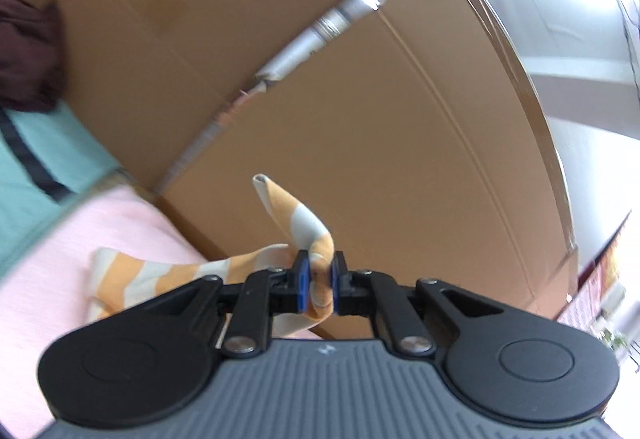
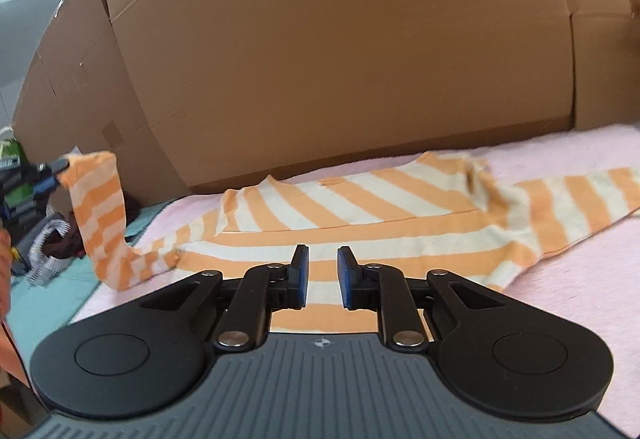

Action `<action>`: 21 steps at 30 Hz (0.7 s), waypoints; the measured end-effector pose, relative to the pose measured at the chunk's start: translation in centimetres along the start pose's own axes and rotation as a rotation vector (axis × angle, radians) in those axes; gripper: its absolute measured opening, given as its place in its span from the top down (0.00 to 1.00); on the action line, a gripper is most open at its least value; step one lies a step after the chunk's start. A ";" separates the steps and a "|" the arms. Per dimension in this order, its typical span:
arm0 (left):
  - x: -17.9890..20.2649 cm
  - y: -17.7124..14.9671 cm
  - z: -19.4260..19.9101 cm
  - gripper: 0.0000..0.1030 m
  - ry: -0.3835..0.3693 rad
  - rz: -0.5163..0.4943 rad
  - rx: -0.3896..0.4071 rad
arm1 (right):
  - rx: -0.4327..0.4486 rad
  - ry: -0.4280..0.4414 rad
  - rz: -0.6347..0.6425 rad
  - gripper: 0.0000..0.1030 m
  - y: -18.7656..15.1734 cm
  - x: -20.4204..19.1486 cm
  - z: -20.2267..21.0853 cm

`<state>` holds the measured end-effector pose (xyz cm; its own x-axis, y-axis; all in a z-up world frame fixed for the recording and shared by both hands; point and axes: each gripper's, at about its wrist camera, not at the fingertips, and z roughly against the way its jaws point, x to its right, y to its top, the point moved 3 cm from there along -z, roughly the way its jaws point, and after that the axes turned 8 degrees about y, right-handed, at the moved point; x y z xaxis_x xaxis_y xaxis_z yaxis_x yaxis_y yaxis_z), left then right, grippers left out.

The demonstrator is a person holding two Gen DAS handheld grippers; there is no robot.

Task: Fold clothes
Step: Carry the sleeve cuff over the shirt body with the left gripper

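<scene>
The left gripper is clamped on a sleeve end of the orange-and-cream striped shirt, which its own camera shows bunched between the blue pads and curling up toward twelve o'clock. Only the right wrist view shows the rest: the shirt lies spread on the pink blanket before a wall of cardboard boxes, that sleeve lifted at nine o'clock. The right gripper hovers over the shirt's body, its jaws narrowly parted with nothing between them.
</scene>
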<state>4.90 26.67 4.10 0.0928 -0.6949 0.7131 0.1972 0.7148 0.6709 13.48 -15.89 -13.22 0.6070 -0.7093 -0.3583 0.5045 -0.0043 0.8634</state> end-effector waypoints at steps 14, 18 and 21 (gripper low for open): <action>3.4 -7.8 -5.3 0.97 -0.060 0.003 -0.134 | -0.229 0.272 -0.030 0.45 -5.7 3.4 10.0; 3.1 -9.3 -5.2 0.97 -0.052 -0.008 -0.170 | -0.212 0.344 -0.143 0.49 -8.1 1.0 11.1; 3.5 -10.2 -4.9 0.97 -0.033 -0.059 -0.169 | -0.161 0.330 0.029 0.49 -8.7 -2.6 10.8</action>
<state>8.00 16.54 -1.26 0.0449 -0.7304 0.6815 0.3629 0.6475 0.6701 0.84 -21.62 -15.93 0.7749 -0.4416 -0.4522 0.5582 0.1424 0.8174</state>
